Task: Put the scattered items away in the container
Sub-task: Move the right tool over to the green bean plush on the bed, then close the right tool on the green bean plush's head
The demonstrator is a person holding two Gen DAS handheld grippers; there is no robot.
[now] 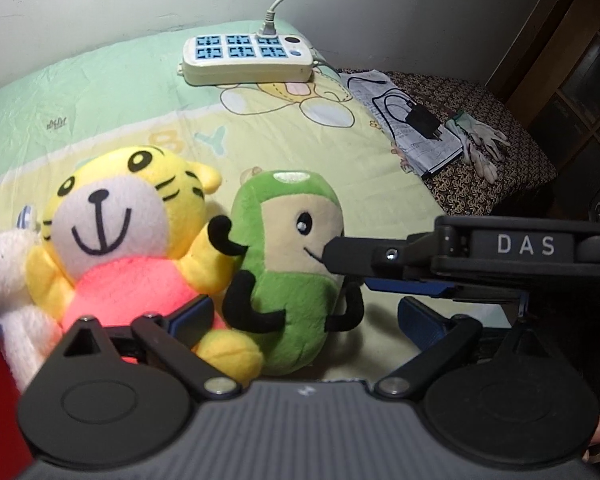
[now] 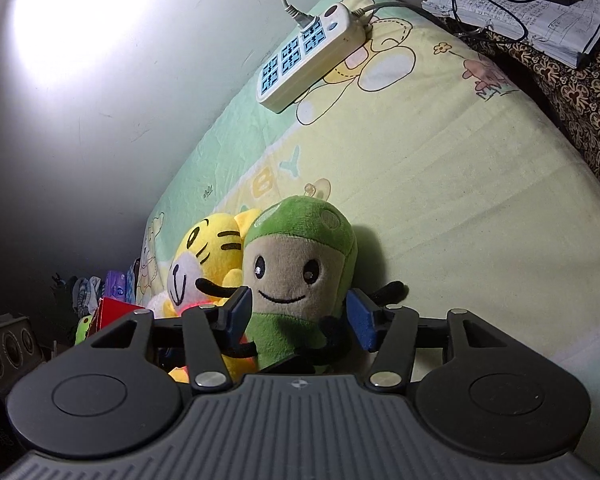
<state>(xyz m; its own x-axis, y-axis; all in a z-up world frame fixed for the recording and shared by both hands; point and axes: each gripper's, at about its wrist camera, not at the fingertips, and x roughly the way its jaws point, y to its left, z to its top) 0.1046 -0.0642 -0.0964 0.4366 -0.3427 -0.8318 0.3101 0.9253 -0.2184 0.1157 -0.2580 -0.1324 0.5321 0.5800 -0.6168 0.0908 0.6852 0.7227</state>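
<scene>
A green plush toy [image 1: 292,264] stands upright on the bed sheet [image 1: 100,92], leaning against a yellow tiger plush [image 1: 116,232] in a pink shirt. A white plush [image 1: 4,280] lies at the tiger's left. My left gripper [image 1: 306,318] is open wide, its pads low on either side of the green toy's base. In the right wrist view my right gripper [image 2: 300,316] is open, with the green plush toy [image 2: 296,280] between its blue pads and a small gap on the right. One of its fingers [image 1: 364,256] reaches the toy's face from the right. The tiger plush [image 2: 208,256] sits behind it.
A white power strip [image 1: 246,56] with its cable lies at the head of the bed by the wall. A notebook with a black charger [image 1: 416,124] and pale gloves [image 1: 480,144] rest on patterned cloth at the right. A red object [image 2: 112,308] and a speaker [image 2: 8,348] sit at the left.
</scene>
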